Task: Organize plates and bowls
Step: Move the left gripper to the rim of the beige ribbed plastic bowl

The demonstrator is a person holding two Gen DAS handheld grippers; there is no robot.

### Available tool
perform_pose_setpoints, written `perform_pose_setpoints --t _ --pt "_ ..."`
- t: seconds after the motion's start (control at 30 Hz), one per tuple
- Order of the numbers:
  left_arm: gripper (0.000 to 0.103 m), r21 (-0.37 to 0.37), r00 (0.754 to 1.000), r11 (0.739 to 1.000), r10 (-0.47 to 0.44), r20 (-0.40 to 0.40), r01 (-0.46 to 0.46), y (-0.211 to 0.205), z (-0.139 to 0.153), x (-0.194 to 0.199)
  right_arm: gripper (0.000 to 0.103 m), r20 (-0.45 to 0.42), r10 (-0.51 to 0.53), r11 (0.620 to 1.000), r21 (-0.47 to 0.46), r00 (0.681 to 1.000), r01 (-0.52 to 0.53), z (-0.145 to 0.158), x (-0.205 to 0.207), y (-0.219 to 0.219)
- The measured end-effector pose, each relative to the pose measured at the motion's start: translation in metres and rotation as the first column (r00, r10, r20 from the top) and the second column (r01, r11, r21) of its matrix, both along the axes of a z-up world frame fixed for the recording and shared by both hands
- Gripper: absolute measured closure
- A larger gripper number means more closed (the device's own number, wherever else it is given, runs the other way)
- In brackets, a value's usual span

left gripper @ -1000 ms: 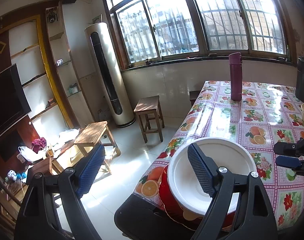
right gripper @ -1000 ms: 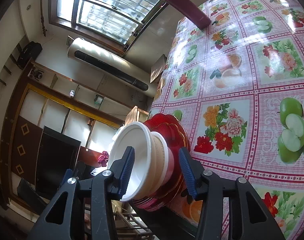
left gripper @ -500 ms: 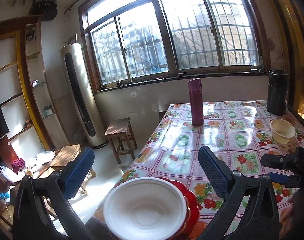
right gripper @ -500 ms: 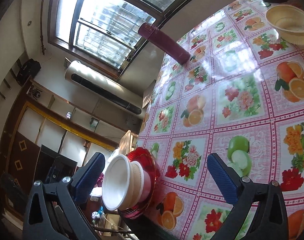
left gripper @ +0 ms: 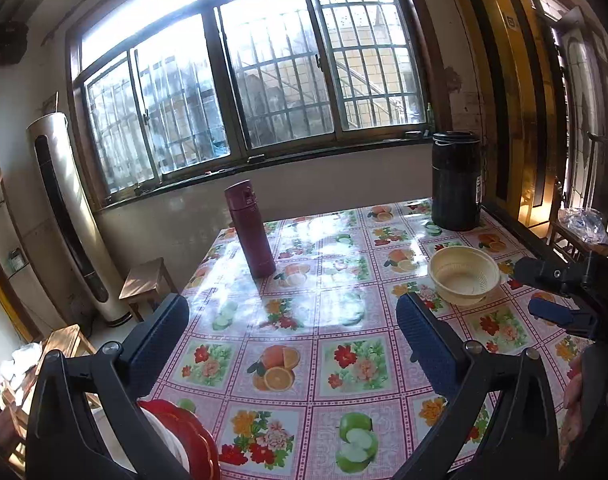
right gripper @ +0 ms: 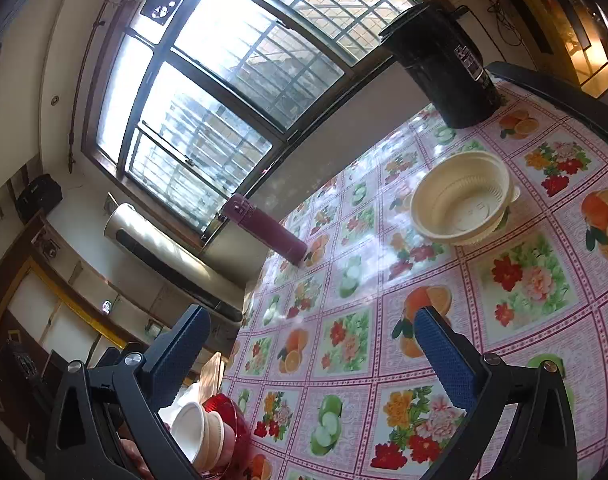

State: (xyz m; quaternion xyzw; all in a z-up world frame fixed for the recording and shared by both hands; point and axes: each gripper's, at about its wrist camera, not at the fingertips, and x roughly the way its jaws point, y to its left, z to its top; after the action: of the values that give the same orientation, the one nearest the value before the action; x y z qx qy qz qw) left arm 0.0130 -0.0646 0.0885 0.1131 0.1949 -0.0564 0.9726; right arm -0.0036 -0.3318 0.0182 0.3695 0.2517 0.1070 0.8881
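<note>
We hold the left gripper and right gripper angled slightly down, jaws spread wide, gripping nothing.

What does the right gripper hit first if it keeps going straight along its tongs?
Probably the tablecloth: the open right gripper points down at bare cloth between the bottle and the cream bowl. Depth is unclear.

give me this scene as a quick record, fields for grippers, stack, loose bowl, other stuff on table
left gripper: jaws open, nothing between them
right gripper: jaws open, nothing between them
stack: white bowls nested on a red plate, at the near table edge
loose bowl: cream, upright, alone, far side of the table
other: maroon flask and black pot, both upright near the window
</note>
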Motion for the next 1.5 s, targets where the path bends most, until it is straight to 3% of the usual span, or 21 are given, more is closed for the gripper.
perform_pose_setpoints --t 0.33,0.47,0.6,0.97,1.5 --pt "0.0 0.074 0.998 0.995 -0.06 0.004 0.059 -0.083 0.005 0.043 0.0 0.046 -0.144 0.989 0.037 0.989 0.142 0.021 0.034 -0.096" --pt "0.0 0.123 0.998 0.99 -0.066 0.001 0.065 -0.117 -0.003 0.069 0.0 0.047 -0.2 0.979 0.041 0.979 0.198 0.01 0.062 -0.118" --pt "0.0 0.127 0.997 0.99 -0.066 -0.028 0.069 -0.142 -0.015 0.092 0.0 0.002 -0.232 0.973 0.007 0.973 0.232 -0.013 0.075 -0.131" --pt "0.0 0.088 0.994 0.994 -0.063 -0.094 0.072 -0.168 -0.037 0.115 0.0 -0.044 -0.247 0.968 0.026 0.968 0.248 -0.03 0.077 -0.135" --pt "0.0 0.048 0.98 0.994 -0.093 -0.175 0.103 -0.172 -0.061 0.136 0.0 -0.11 -0.248 0.968 0.02 0.962 0.252 -0.045 0.087 -0.133"
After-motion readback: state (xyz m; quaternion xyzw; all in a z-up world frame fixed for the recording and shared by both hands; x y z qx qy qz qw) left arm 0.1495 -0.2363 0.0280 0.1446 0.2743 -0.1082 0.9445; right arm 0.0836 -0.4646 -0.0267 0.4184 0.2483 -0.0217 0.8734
